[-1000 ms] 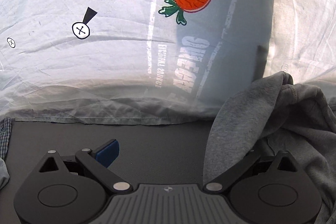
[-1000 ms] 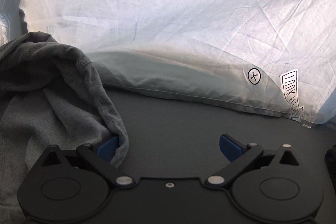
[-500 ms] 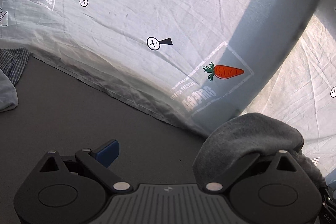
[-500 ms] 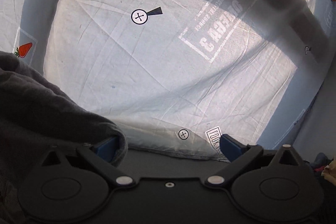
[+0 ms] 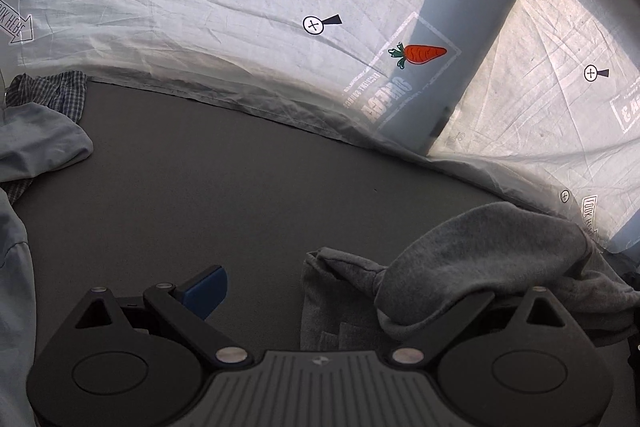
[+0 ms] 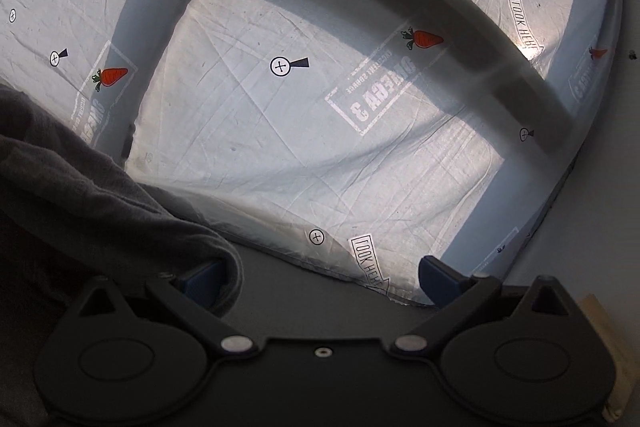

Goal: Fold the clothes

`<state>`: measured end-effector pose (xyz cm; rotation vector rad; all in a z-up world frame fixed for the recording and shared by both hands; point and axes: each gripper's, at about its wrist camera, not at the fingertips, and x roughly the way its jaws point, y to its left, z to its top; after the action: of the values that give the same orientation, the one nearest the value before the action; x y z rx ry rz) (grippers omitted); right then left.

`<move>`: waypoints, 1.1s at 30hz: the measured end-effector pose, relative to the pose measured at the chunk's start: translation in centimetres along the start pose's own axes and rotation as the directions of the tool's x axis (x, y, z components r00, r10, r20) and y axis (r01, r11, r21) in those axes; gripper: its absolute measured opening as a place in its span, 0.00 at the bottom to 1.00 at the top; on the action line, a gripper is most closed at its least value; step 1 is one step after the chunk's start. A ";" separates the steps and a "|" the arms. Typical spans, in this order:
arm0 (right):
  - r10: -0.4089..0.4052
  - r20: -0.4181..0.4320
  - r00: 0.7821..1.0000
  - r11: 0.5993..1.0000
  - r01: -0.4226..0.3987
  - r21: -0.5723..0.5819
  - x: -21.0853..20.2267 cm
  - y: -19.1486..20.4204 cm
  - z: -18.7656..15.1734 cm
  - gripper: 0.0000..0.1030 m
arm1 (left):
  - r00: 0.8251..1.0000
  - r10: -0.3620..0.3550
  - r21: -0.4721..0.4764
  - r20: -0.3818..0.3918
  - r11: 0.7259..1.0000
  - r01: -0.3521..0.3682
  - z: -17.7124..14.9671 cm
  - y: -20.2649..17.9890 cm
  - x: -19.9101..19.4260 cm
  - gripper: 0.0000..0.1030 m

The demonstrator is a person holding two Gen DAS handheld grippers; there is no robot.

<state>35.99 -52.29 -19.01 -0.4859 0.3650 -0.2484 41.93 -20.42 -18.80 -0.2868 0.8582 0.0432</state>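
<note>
Left tool (image 5: 316, 291): jaws stand wide apart. The left blue pad (image 5: 206, 289) is bare; the right finger is buried under a fold of the grey garment (image 5: 480, 259), which drapes over it rather than being pinched. Nothing is clamped.

Right tool (image 6: 320, 279): jaws likewise wide apart. The right pad (image 6: 438, 281) is bare, and the grey garment hangs over the left pad (image 6: 200, 281). Again draped, not gripped.

So the garment spans the gap between my two tools, slung over the inner finger of each. In the left wrist view part of it reaches down to the dark counter (image 5: 240, 195), near and right of centre.

Judgement on the step: I am carrying or spreading the garment before the first fold. To do it well I should close each tool on a real edge (hem or shoulder seam) instead of trusting the drape, which could slip off. Then draw the two tools apart evenly until the fabric is taut, and lay it flat on the bare counter.

Pose: the left tool looks down at a shallow angle over the counter. The right tool is pitched higher, seeing mostly the printed white sheet (image 6: 280, 131) at the far side.

Other clothes, light blue and checked (image 5: 44, 131), lie at the far left of the counter, well apart from the grey one.
</note>
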 end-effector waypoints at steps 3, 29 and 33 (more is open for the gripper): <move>0.014 -0.048 0.999 1.000 -0.015 -0.020 -0.8 0.5 -1.5 0.99 | 0.999 0.011 0.040 -0.050 0.999 -0.009 -1.4 0.3 0.6 0.95; 0.374 -0.117 0.920 0.904 -0.334 0.267 0.3 0.4 0.0 0.99 | 0.961 -0.275 0.145 -0.021 0.950 0.275 -1.1 -1.8 -2.2 0.99; 0.367 -0.186 0.912 0.917 -0.321 0.237 2.4 1.9 -1.4 0.99 | 0.995 -0.093 0.267 -0.039 0.959 0.100 -2.6 -4.4 0.4 0.99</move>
<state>37.85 -52.01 -21.72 -0.1844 0.6352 0.0069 40.92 -25.37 -19.75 -0.0739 0.8635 -0.1677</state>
